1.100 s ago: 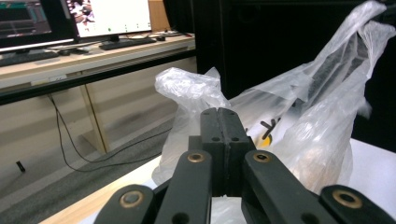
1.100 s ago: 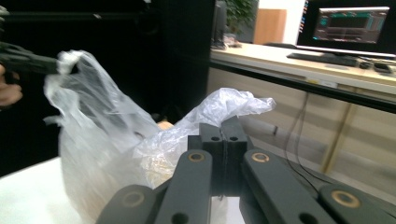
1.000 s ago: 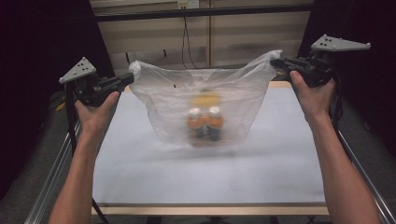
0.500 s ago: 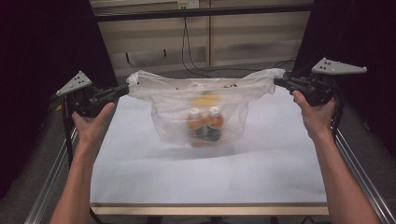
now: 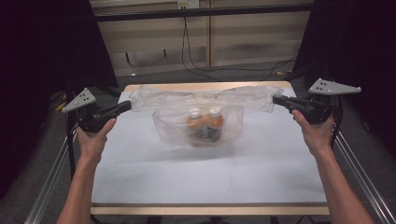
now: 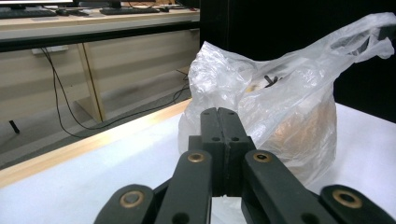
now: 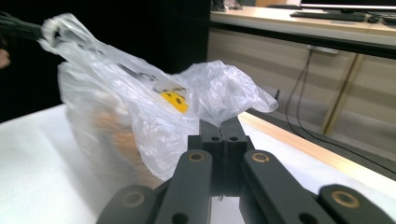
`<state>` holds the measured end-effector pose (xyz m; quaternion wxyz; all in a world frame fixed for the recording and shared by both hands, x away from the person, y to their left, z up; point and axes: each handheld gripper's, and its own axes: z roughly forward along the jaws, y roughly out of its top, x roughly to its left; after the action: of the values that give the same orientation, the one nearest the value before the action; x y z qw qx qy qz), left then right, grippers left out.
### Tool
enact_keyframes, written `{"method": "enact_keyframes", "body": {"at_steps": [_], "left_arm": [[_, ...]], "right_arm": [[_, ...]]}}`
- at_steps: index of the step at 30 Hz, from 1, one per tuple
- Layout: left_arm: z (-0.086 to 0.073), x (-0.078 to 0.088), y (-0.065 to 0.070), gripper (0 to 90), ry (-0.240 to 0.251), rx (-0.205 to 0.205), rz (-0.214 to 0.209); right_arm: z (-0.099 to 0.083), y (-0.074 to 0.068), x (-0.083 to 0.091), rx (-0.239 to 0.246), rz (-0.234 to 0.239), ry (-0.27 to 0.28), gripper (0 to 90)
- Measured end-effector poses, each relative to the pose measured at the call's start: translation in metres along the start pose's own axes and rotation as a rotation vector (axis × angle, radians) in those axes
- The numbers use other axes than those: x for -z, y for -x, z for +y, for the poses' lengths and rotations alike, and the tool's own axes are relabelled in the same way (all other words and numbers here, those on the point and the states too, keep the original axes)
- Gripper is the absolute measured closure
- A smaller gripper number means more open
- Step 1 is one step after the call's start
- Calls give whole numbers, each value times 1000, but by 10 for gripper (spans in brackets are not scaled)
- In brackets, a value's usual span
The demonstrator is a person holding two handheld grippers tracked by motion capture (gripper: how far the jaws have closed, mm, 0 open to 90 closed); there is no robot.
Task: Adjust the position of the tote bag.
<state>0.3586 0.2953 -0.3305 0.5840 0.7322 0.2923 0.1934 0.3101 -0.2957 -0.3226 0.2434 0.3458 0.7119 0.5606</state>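
A clear plastic bag (image 5: 201, 100) rests on the white table (image 5: 210, 182) with two orange bottles (image 5: 205, 125) with white caps upright inside it. My left gripper (image 5: 127, 105) is shut on the bag's left handle, and my right gripper (image 5: 275, 99) is shut on its right handle. The top of the bag stretches flat between them. In the left gripper view the jaws (image 6: 218, 112) meet on thin plastic, with the bag (image 6: 285, 107) bulging just beyond. The right gripper (image 7: 223, 122) pinches a crumpled handle of the bag (image 7: 140, 116) in its own view.
Metal rails (image 5: 51, 182) run along both sides of the table. Beyond the far wooden edge (image 5: 205, 86) lies grey floor with black cables (image 5: 210, 70) and a pale panelled wall. Bare white table surface lies in front of the bag.
Both grippers have come down and moved apart, still holding the handles. The bag has sunk onto the table, and its top is now pulled out flat.
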Motion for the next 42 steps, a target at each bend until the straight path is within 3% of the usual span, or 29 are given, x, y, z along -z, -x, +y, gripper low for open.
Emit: {"method": "enact_keyframes", "body": {"at_steps": [4,8,12,14,17,33,42], "left_arm": [[-11,10,4,900,10,18,-5],[-21,-1,6,900,-55,9,17],[-25,-10,2,900,-57,21,-5],[-27,-14,3,900,-90,4,16],[-33,-19,3,900,-109,24,11],[-55,-34,-3,900,-215,21,-6],[-64,-44,-9,900,-237,40,-2]], "right_arm": [[-10,-11,8,13,21,-14,900],[-19,-14,7,14,4,-46,900],[-29,-6,3,-8,0,-56,900],[-34,-3,1,-23,1,-60,900],[-42,-1,-2,-30,-4,-83,900],[-65,6,-17,-53,-8,-171,900],[-73,13,-29,-54,-31,-210,900]]}}
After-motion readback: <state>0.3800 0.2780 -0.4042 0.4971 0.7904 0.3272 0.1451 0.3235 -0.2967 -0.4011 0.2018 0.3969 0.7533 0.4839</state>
